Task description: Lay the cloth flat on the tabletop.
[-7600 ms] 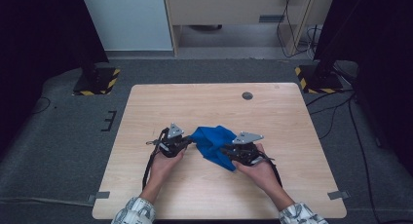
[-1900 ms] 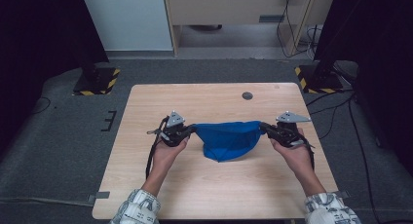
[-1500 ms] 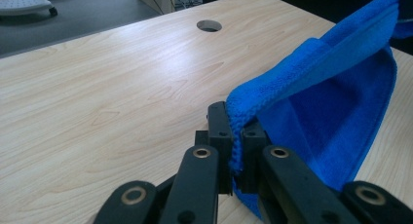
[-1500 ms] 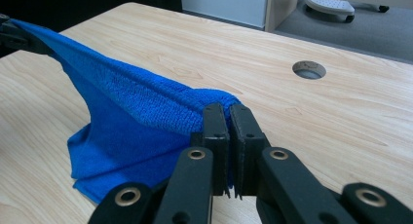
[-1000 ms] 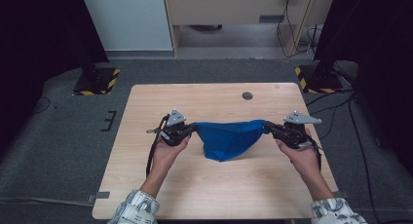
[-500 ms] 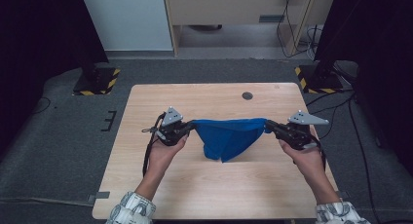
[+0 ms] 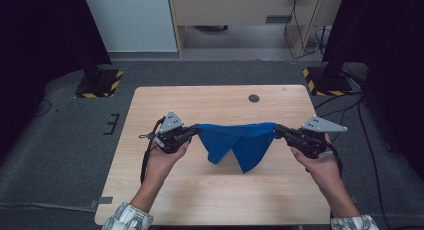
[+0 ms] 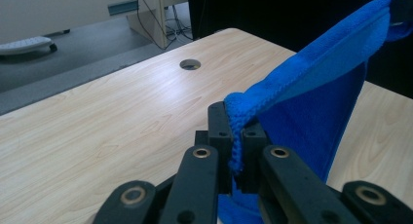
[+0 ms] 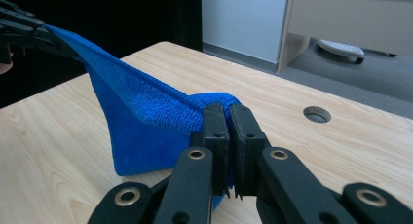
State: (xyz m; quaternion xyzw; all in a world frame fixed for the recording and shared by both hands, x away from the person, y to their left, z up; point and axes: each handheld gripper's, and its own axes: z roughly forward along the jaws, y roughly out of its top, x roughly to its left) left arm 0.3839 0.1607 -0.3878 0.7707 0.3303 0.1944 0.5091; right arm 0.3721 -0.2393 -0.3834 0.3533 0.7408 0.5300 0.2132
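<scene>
A person stretches a blue cloth (image 7: 239, 142) above the table (image 7: 165, 97), left claw (image 7: 192, 132) and right claw (image 7: 279, 131) each clenched on a corner. Keeping the top edge taut and level should let it lie flat.

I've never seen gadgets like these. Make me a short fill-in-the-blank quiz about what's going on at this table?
1. The cloth stretched between the two grippers is ____ in colour.
2. The left gripper and the right gripper each pinch one ____ of the cloth.
3. The cloth's lower part hangs down in the ____ between them.
4. A round ____ sits in the table near its far edge.

Missing words: blue; end; middle; hole
</scene>
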